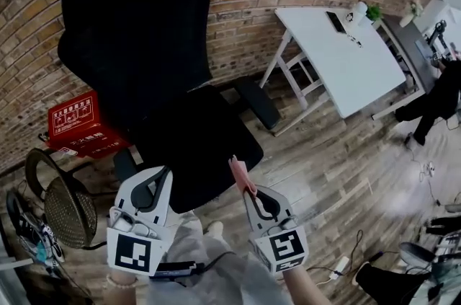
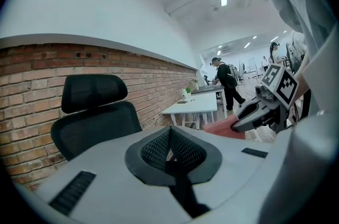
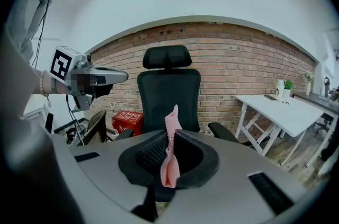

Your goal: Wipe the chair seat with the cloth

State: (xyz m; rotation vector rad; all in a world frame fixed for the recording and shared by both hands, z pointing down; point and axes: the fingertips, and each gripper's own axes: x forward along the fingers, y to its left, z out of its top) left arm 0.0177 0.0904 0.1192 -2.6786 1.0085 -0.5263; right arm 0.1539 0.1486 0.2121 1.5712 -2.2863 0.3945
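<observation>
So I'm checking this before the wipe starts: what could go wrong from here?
The cloth is pinched as a narrow upright strip in the right claw, so dragging it over the chair seat may pull it free, or the hard claw may scrape the seat instead. The armrest beside the seat could catch the claw on a wide sweep.

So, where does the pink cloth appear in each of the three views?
Head view: the pink cloth is low centre, pinched in the right gripper.
Left gripper view: the pink cloth is right of centre, at the right gripper's tip.
Right gripper view: the pink cloth is in the centre, clamped between the jaws.
Shared landmark: the black chair.
</observation>
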